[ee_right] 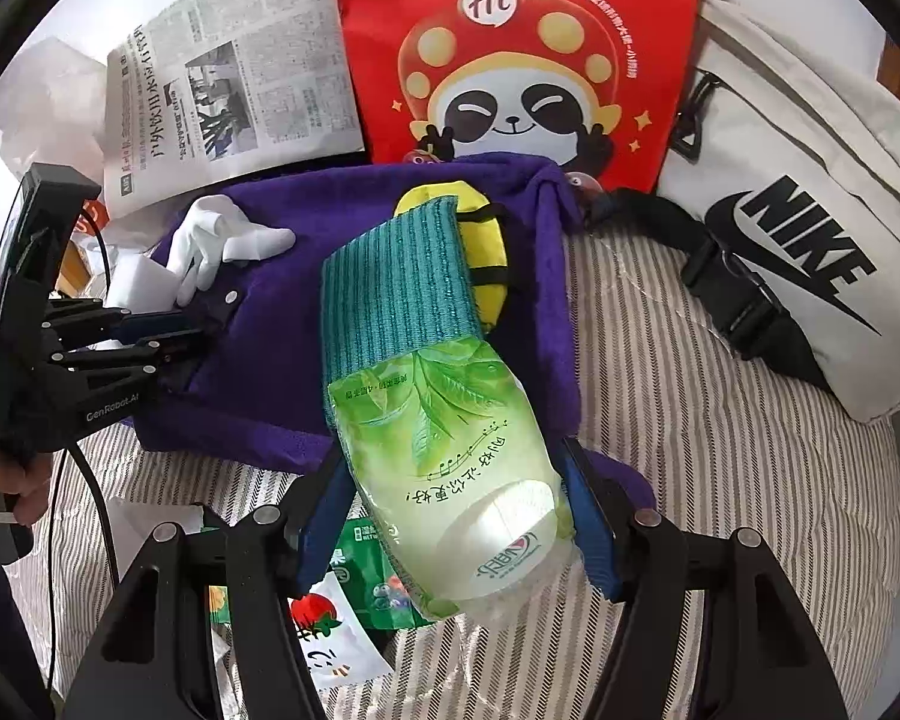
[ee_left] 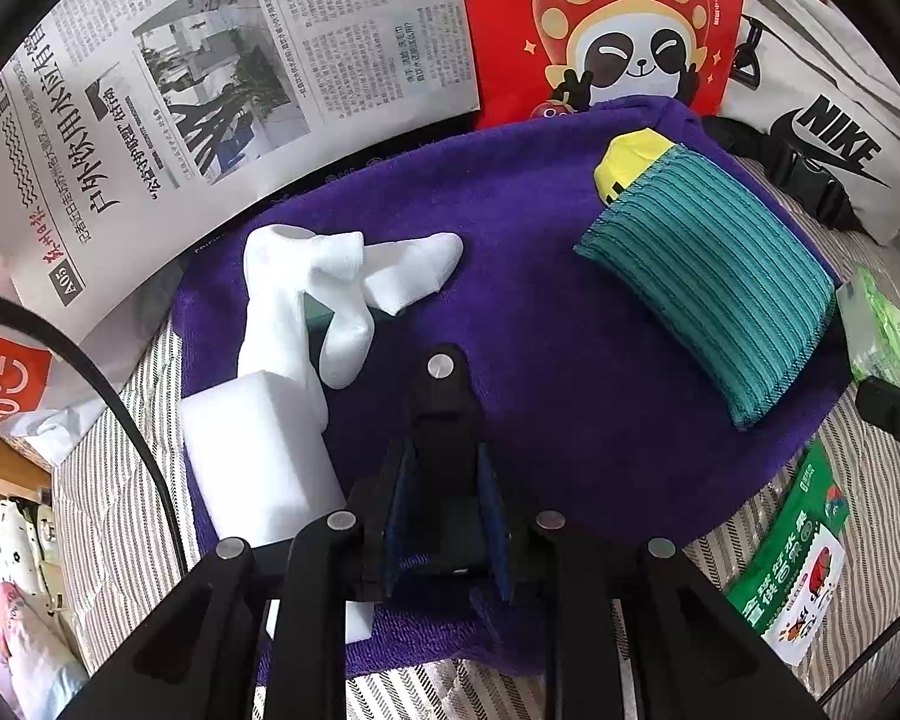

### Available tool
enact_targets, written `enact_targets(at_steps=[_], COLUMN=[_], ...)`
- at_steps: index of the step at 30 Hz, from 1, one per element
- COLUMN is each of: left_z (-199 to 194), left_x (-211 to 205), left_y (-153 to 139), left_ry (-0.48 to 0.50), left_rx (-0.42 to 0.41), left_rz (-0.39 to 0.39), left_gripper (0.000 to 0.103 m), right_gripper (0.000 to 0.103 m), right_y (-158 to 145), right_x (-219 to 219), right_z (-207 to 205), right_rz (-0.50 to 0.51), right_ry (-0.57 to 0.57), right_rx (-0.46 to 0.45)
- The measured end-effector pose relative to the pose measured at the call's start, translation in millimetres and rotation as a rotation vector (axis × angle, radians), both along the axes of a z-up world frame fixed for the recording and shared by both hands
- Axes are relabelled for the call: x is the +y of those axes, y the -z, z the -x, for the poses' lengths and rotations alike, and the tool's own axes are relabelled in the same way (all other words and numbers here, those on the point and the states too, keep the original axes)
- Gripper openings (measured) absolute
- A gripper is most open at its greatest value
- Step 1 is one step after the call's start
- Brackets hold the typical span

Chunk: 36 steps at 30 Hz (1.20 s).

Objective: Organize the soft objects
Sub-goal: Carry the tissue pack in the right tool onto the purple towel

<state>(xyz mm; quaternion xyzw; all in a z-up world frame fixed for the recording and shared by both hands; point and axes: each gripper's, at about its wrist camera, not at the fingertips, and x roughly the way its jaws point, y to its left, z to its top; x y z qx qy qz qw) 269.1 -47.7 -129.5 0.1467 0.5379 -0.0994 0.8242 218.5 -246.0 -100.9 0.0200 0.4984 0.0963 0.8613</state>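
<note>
Green tissue pack (ee_right: 450,480) is held in right gripper (ee_right: 459,516), likely for stacking at 12 o'clock by teal sponge (ee_right: 399,282). Left gripper (ee_left: 444,480) is nearly closed, empty, over purple towel (ee_left: 540,360); socks (ee_left: 336,288) lie at 11 o'clock.

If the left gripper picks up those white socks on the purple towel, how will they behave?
The white socks already lie crumpled and bent over each other, so they will probably droop limply from a pinch. They look thin and light. Tangled as they are, one may drag the other across the purple towel.

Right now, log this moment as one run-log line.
left gripper: nearly shut, empty, over purple towel | right gripper: holding green tissue pack | white socks, teal cloth: on towel
</note>
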Motion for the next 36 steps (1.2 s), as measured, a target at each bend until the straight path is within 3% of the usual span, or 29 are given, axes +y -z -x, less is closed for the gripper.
enact_targets(at_steps=[6, 18, 21, 29, 36], left_z=[16.7, 44.5, 49.5, 51.0, 53.7], left_x=[-7.2, 33.3, 55.9, 108.3, 131.1], left_y=[-9.3, -50.1, -60.2, -64.3, -55.0], left_ry=[-0.001, -0.035, -0.064, -0.133, -0.150], left_rx=[-0.002, -0.041, -0.071, -0.094, -0.092], left_rz=[0.036, 0.175, 0.197, 0.242, 0.265], left_gripper=[0.040, 0.042, 0.050, 0.051, 0.051], right_gripper=[0.065, 0.065, 0.065, 0.065, 0.065], right_y=[-6.6, -11.7, -12.1, -6.7, -3.5], right_x=[0.3, 19.0, 29.8, 75.4, 104.4], right_z=[3.8, -4.4, -15.1, -54.1, -112.6], right_rz=[0.001, 0.016, 0.020, 0.026, 0.035], right_ry=[0.002, -0.035, -0.046, -0.109, -0.074], right_rx=[-0.018, -0.033, -0.036, -0.024, -0.022])
